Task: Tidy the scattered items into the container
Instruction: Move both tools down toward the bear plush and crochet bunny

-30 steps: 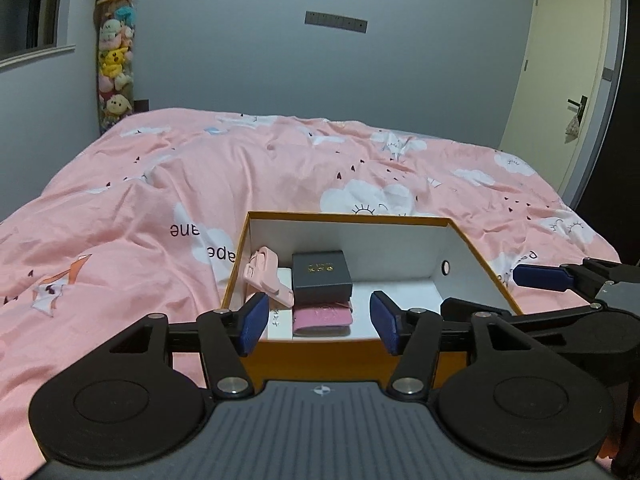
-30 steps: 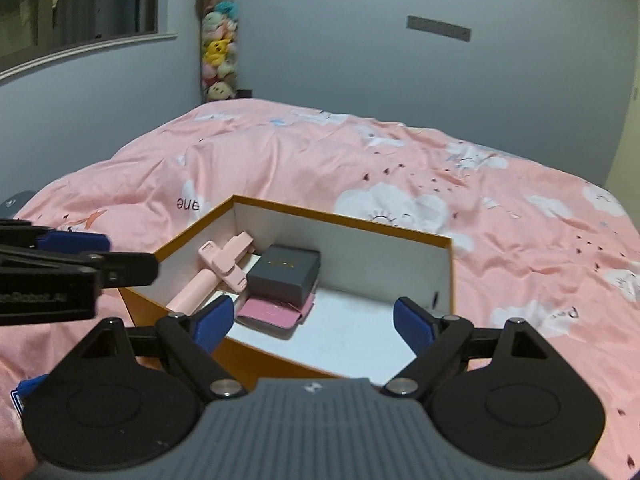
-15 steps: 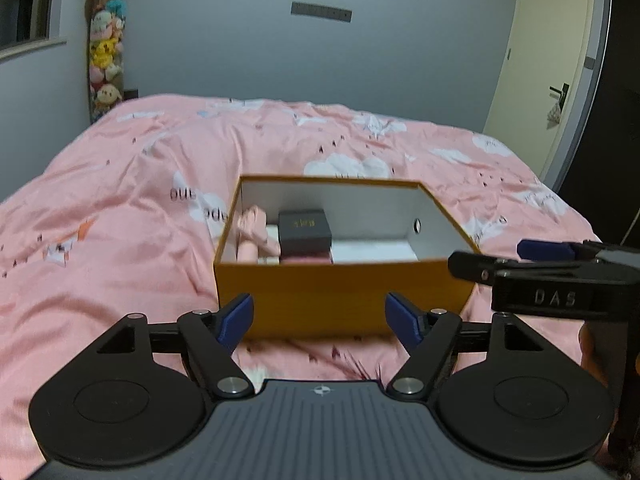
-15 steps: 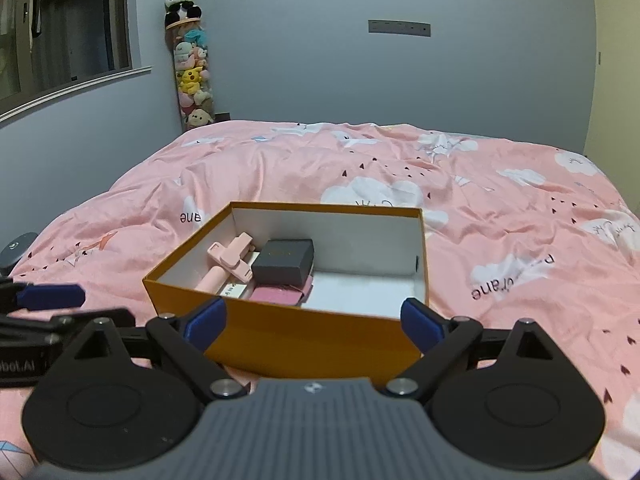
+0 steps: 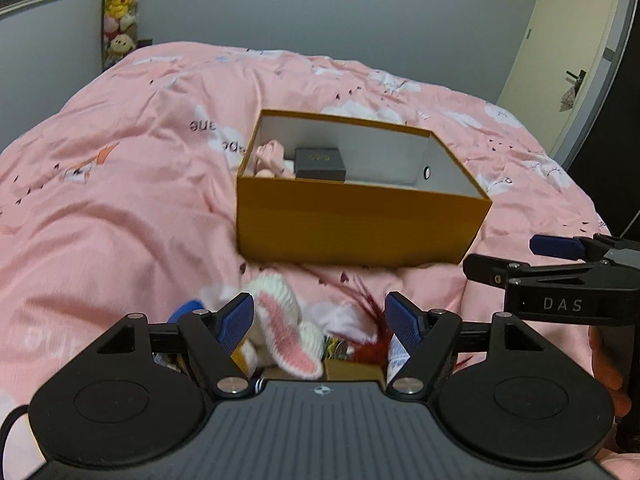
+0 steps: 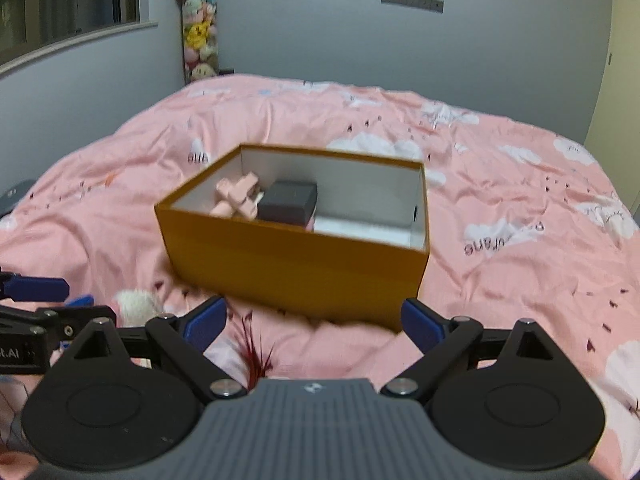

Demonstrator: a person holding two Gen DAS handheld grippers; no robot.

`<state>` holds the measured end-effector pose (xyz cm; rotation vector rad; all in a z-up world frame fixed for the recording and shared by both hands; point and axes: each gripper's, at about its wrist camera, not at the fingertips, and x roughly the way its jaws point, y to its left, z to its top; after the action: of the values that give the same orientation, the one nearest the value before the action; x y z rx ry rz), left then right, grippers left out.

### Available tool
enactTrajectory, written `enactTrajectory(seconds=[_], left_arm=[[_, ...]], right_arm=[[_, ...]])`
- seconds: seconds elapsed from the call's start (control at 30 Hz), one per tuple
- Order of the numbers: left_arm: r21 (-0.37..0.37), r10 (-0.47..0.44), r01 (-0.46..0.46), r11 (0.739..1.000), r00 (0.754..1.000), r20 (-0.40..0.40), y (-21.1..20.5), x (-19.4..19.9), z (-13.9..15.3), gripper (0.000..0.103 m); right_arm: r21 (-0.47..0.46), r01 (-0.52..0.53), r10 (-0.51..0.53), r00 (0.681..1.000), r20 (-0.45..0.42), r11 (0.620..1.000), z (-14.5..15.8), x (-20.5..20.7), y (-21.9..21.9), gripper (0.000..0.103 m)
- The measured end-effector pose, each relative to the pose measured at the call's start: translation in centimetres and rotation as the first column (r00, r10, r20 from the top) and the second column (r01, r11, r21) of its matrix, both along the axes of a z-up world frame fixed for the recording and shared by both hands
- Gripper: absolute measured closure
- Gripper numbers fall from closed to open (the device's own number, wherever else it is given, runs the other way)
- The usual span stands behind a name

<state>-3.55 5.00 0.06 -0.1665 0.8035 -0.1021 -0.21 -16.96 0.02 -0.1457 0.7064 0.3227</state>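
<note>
An orange box (image 5: 352,224) with white inner walls sits on the pink bed; it also shows in the right wrist view (image 6: 296,268). Inside lie a dark grey case (image 5: 319,162) and a pink object (image 5: 269,155). In front of the box lies a pile of loose items: a white knitted piece with pink ears (image 5: 280,320), a red feather (image 5: 370,312) and small packets. My left gripper (image 5: 322,322) is open above that pile and holds nothing. My right gripper (image 6: 314,322) is open and empty, over the red feather (image 6: 256,356) and the box's near side.
The pink quilt (image 5: 120,208) covers the whole bed. A column of plush toys (image 5: 118,12) hangs at the far left wall. A door (image 5: 568,52) stands at the far right. The right gripper's side shows in the left wrist view (image 5: 560,280).
Both grippers have pulled back from the box and dropped lower. The loose pile in front of the box has come into view. Both stay open.
</note>
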Motion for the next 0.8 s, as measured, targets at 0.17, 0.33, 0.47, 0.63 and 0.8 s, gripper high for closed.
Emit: enactTrajectory(seconds=[0.17,0.33,0.47,0.63,0.8], left_arm=[[-0.038,0.031,-0.032,0.999,0.999,-0.020,1.4,-0.8,-0.1,0.019],[-0.073,0.053,-0.057,0.996,0.997,-0.051,2.7,-1.1,-0.6,0.022],[-0.071,0.051,-0.057,0.996,0.996,-0.072,2.8,-1.1,-1.0,0.023],[-0.035,0.029,-0.033,0.999,0.993,-0.115,2.0,-0.9,-1.8,0.024],[0.003,0.061,-0.061,0.998,0.983,-0.175,1.9,-0.6,-2.8,0.027]], right_arm=[[-0.006,0.010,-0.010,0.998,-0.061,1.000,-0.8,-0.3,-0.1,0.008],[0.010,0.032,-0.031,0.993,-0.110,0.999,-1.3,-0.4,-0.5,0.009],[0.021,0.031,-0.027,0.988,-0.153,0.999,-2.0,-0.2,-0.6,0.017],[0.024,0.008,-0.002,0.978,-0.207,1.000,-3.0,0.2,-0.5,0.032],[0.020,-0.030,0.034,0.970,-0.241,0.999,-3.8,0.3,0.0,0.039]])
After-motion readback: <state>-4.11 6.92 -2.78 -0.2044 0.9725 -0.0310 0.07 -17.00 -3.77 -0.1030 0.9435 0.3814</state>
